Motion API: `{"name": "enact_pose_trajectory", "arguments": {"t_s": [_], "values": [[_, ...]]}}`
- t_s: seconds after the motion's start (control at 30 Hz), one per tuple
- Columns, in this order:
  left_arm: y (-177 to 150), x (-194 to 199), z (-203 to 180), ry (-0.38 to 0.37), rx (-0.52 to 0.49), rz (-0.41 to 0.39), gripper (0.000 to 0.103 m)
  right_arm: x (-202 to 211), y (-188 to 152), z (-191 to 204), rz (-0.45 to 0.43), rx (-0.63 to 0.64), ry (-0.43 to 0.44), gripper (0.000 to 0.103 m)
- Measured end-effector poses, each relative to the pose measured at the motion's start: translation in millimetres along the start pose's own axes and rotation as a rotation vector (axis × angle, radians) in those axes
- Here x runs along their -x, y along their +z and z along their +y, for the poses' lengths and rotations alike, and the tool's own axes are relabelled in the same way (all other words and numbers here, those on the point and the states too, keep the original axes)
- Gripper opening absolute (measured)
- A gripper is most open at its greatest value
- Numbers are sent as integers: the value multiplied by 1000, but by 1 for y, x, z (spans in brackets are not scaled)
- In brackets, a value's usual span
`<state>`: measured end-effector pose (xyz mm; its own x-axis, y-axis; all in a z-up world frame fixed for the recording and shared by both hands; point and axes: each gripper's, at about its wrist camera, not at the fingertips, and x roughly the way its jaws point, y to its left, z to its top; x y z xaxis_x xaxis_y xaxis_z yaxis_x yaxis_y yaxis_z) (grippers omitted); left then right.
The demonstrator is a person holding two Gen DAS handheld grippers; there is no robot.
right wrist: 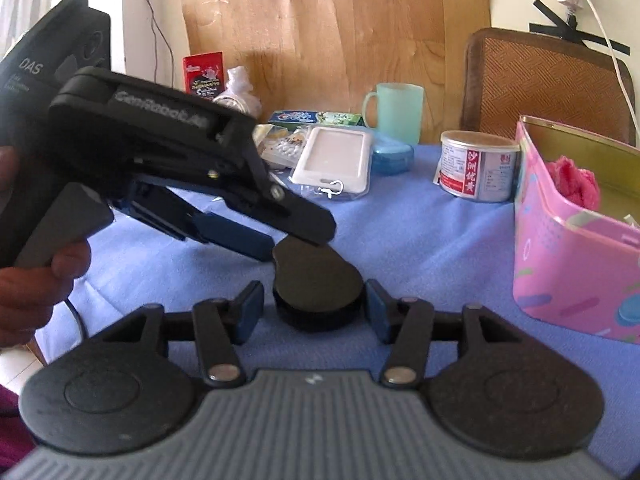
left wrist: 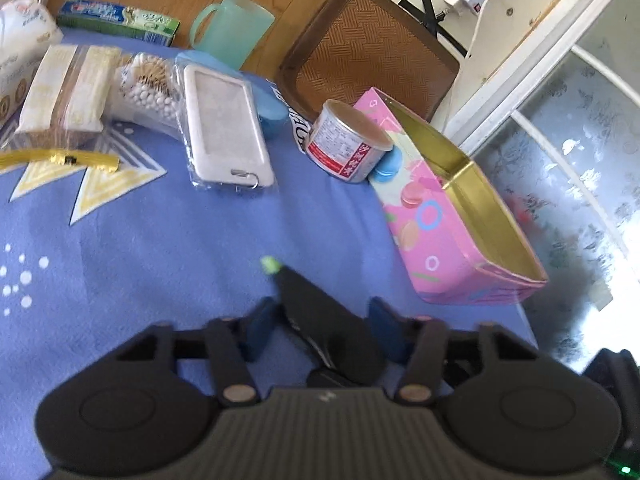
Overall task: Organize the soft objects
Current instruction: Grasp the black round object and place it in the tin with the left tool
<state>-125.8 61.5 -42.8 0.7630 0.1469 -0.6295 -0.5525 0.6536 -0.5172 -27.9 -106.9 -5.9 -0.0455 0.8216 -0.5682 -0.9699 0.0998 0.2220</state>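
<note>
A black soft pad with a green tip (left wrist: 320, 320) lies on the blue cloth (left wrist: 160, 240) between the fingers of my open left gripper (left wrist: 324, 328). In the right wrist view the same black pad (right wrist: 316, 284) sits between the fingers of my open right gripper (right wrist: 312, 312), and the left gripper (right wrist: 256, 240) reaches over it from the left, its fingertip touching the pad. The pink tin box (left wrist: 448, 216) stands open at the right. A red soft item (right wrist: 576, 184) lies inside the pink tin box (right wrist: 568, 264).
A round tin can (left wrist: 348, 140), a white card holder (left wrist: 228, 128), a bag of cotton swabs (left wrist: 148, 88), packaged tissues (left wrist: 64, 92), a toothpaste box (left wrist: 120, 20), a green mug (left wrist: 232, 28) and a woven chair (left wrist: 368, 48) are beyond the grippers.
</note>
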Motion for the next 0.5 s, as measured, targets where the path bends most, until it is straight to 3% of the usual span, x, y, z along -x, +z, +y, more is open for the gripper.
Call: {"name": "enact_pose_trajectory", "arguments": {"t_s": [0.1,0.2,0.37,0.5], "values": [[9,-2,-8,-41,14,0,35,-5,2,-5,-26,-17,1,52],[25,3,-38,-104,-68,-44,35,14,8,-12,-126,-8,-41,52],[56,-15,-105,-165,-264,-86,35,49,25,-40,-307,-29,-173,52],[67,-55,-136,-187,-307,-56,36,55,32,-70,-335,-62,-294,52]]}}
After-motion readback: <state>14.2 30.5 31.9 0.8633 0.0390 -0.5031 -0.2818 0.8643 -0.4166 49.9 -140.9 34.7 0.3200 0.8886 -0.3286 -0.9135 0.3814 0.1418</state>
